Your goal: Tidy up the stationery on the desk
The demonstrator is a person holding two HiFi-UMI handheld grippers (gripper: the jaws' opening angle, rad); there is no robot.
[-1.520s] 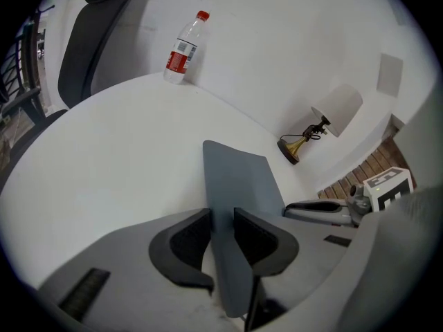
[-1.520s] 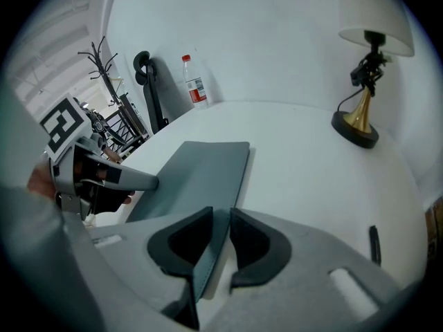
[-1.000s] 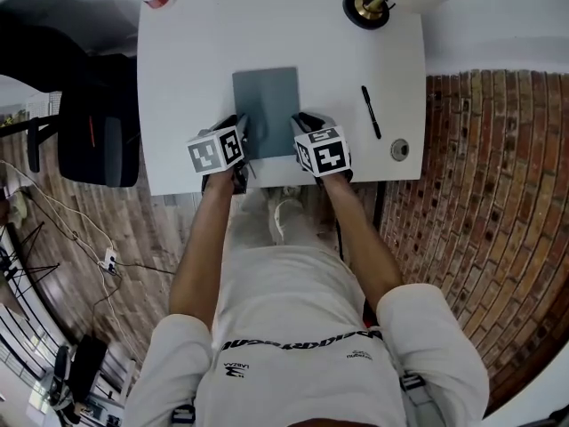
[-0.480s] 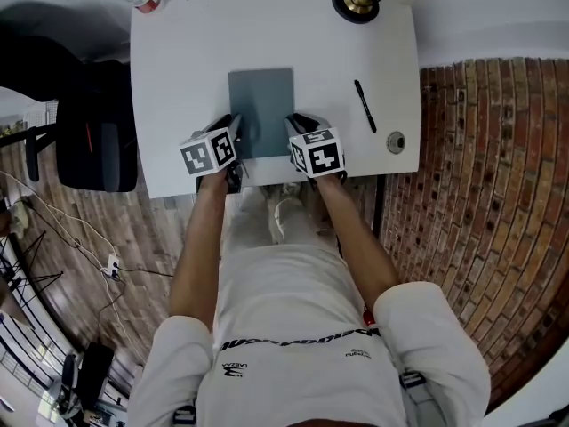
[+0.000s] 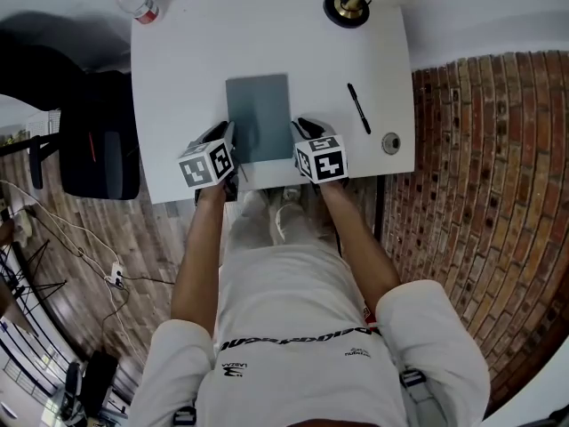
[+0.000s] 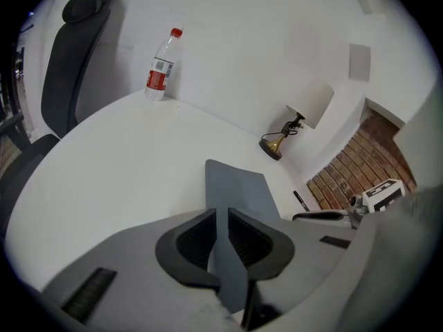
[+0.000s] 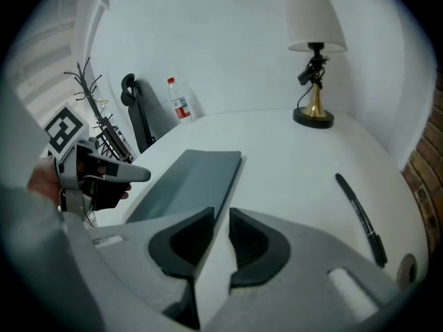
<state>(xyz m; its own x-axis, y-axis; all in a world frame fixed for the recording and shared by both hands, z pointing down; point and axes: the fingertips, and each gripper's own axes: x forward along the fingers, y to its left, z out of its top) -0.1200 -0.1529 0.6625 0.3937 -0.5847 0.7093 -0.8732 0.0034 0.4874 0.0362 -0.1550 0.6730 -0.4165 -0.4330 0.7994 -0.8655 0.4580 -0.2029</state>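
Observation:
A grey notebook lies flat on the white desk, close to its near edge. My left gripper is shut on the notebook's near left corner, and the grey cover runs straight between its jaws. My right gripper is at the near right corner, and its jaws are closed on the notebook's right edge. A black pen lies loose on the desk to the right, also seen in the right gripper view.
A brass desk lamp with a white shade stands at the far right. A plastic bottle with a red cap stands at the far left corner. A small round metal thing lies near the pen. A black office chair stands left of the desk.
Both grippers and the notebook have come a little toward the desk's near edge. The pen, lamp and bottle stay where they were.

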